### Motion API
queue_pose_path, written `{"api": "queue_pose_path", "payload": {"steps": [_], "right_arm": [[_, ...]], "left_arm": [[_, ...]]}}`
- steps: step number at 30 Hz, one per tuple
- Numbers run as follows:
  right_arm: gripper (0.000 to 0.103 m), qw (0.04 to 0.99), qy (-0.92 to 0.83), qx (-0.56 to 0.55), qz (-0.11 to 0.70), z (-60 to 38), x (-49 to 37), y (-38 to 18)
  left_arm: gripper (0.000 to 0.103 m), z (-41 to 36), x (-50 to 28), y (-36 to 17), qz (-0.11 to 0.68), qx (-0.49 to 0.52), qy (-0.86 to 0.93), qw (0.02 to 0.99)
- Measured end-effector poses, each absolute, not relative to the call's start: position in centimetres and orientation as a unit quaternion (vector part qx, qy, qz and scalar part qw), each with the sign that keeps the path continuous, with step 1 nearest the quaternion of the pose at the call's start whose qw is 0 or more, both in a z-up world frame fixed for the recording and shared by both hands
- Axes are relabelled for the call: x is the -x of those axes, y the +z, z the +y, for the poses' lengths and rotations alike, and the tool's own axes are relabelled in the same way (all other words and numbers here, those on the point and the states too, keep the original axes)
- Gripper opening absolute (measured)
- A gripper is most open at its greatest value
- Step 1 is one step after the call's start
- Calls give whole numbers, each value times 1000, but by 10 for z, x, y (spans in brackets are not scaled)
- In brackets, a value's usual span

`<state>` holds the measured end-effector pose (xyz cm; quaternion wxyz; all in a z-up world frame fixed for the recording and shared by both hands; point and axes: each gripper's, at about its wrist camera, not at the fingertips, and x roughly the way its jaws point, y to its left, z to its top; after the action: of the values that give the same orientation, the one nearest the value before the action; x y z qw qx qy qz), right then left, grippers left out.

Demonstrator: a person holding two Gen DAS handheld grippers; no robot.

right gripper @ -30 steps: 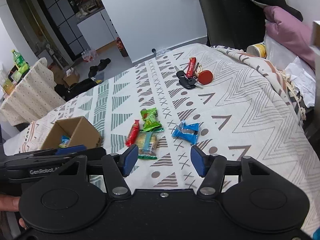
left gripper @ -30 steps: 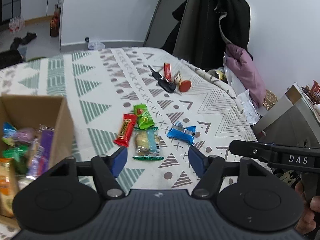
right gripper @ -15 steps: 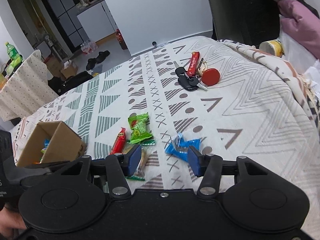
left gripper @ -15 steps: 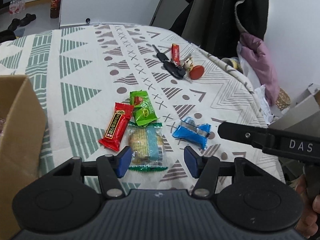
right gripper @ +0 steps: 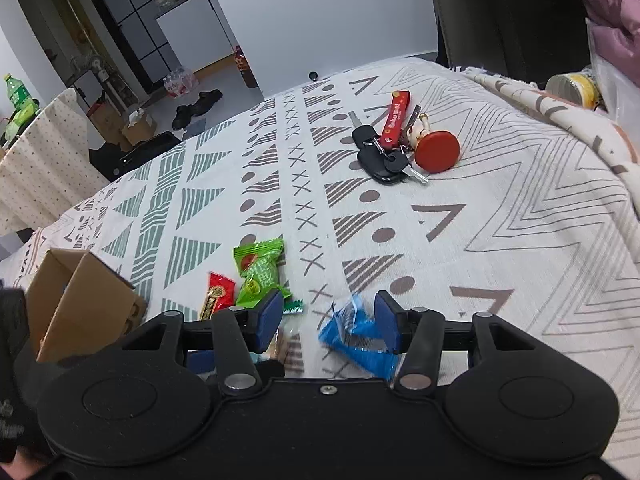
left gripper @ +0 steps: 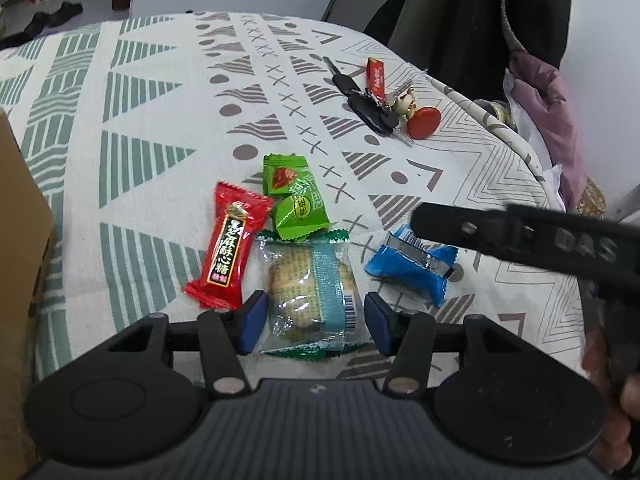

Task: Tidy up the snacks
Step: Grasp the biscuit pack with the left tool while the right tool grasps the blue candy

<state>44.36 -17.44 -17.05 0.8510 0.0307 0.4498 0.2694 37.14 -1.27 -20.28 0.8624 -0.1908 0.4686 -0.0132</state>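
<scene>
Several wrapped snacks lie together on the patterned tablecloth (left gripper: 160,120). My left gripper (left gripper: 314,326) is open, its blue pads on either side of the near end of a clear cracker packet (left gripper: 308,288). A red candy (left gripper: 230,246) lies to the left of the cracker packet, and two green packets (left gripper: 296,196) lie beyond it. To the right of the crackers lies a blue packet (left gripper: 412,264) under the right gripper's black finger (left gripper: 520,236). In the right wrist view my right gripper (right gripper: 328,322) is open around the blue packet (right gripper: 356,340), which sits close to the right pad.
A brown cardboard box (right gripper: 80,304) stands at the left, its wall (left gripper: 20,240) close beside the left gripper. A bunch of keys with a red tag and red disc (right gripper: 392,152) lies farther back. Clothes hang on a chair (left gripper: 460,20) beyond the table's far right edge.
Both grippers have moved forward and down toward the snacks. The left fingers now flank the cracker packet and the right fingers flank the blue packet. Both stay open.
</scene>
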Motion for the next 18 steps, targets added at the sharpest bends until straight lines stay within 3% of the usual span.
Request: {"api": "queue_pose_path", "payload": {"steps": [9, 13, 18], "right_arm": [[47, 836, 254, -13, 486, -171, -443, -196], [31, 832, 263, 3, 489, -167, -434, -192], [28, 833, 254, 6, 491, -170, -423, -188]], "left_arm": [[44, -10, -367, -203, 465, 192, -8, 864], [43, -12, -363, -200, 467, 188, -5, 864], [42, -8, -350, -194, 467, 189, -2, 864]]}}
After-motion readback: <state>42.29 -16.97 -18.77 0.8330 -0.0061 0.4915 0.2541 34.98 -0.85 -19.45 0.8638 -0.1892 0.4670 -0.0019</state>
